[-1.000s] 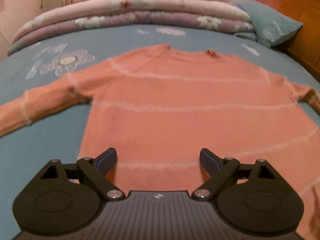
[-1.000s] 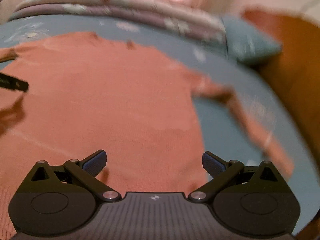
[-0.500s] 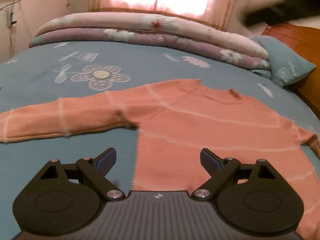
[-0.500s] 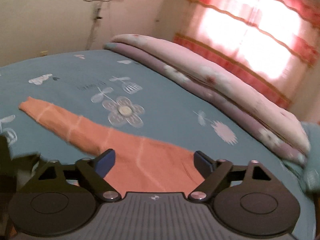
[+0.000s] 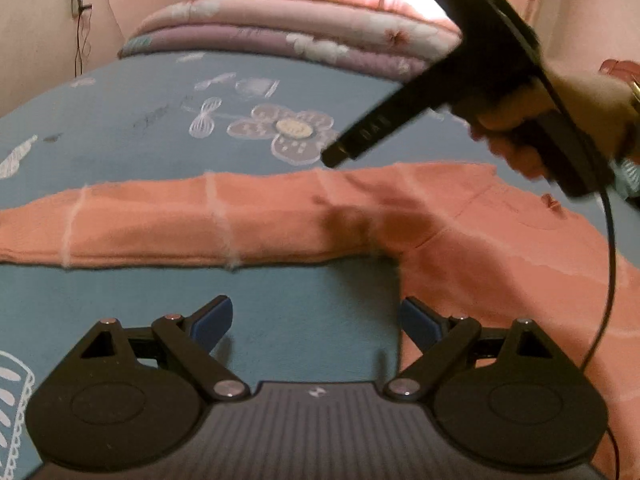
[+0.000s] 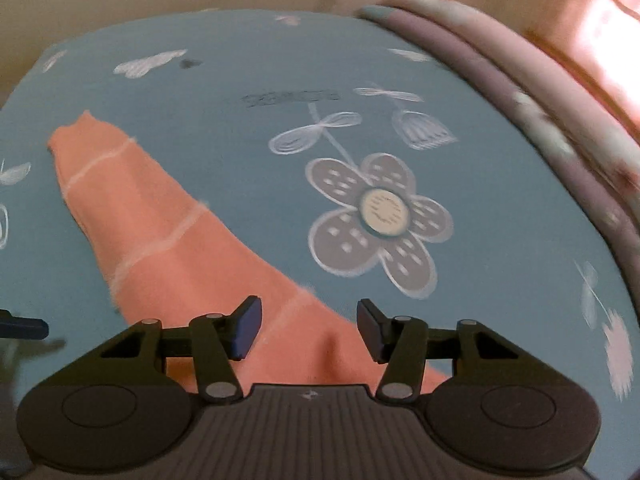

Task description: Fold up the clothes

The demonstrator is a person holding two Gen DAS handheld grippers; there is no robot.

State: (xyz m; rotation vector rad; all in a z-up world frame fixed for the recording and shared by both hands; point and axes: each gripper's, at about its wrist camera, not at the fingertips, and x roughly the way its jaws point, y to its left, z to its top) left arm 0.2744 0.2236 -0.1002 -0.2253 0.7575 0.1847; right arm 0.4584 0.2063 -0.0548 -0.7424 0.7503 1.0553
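Note:
An orange sweater [image 5: 500, 264] with pale stripes lies flat on the blue bed sheet [image 5: 120, 128], its left sleeve [image 5: 160, 224] stretched out sideways. My left gripper [image 5: 316, 316] is open and empty, low over bare sheet just below the sleeve, its right finger at the sweater's side edge. A hand holds my right gripper [image 5: 334, 157] tilted down over the sleeve's upper edge near the shoulder. In the right wrist view the right gripper [image 6: 310, 320] has its jaws closing, with the sleeve [image 6: 152, 232] lying between them; the pads are not pressing the cloth.
Folded pink and purple quilts [image 5: 300, 28] are stacked along the far edge of the bed. A large flower print [image 6: 380, 216] marks the sheet beyond the sleeve. The right gripper's cable [image 5: 608, 280] hangs over the sweater body. A pale wall rises behind.
My right gripper swung from the sweater's right side across to the left sleeve, and its jaws narrowed. My left gripper slid left from the hem to the sheet under the sleeve.

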